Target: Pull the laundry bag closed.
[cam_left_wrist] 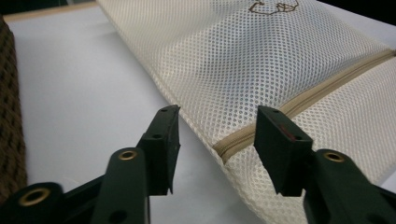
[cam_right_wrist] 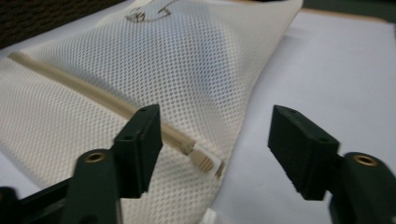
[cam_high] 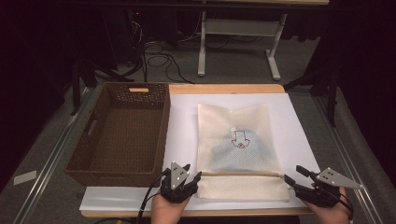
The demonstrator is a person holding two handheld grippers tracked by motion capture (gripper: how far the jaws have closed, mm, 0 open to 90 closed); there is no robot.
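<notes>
- Two hands come in at the near edge of the table, each holding a black gripper.
- Left gripper [cam_high: 195, 178] sits at the near left corner of the mesh bag [cam_high: 238, 135]. Its jaws stand apart, one on each side of the bag's edge, and they hold nothing.
- Right gripper [cam_high: 293, 176] sits at the near right corner. Its jaws stand apart too — the end of the zipper [cam_right_wrist: 140, 122] lies between them, not pinched.
- Cream mesh bag lies flat on the white sheet [cam_high: 182, 126], with something pale blue inside and a small brown drawing on top.
- Zipper runs across the bag from one gripper to the other.
- Brown woven basket [cam_high: 161, 135] stands just beside the bag, on its left — right next to the left gripper.
</notes>
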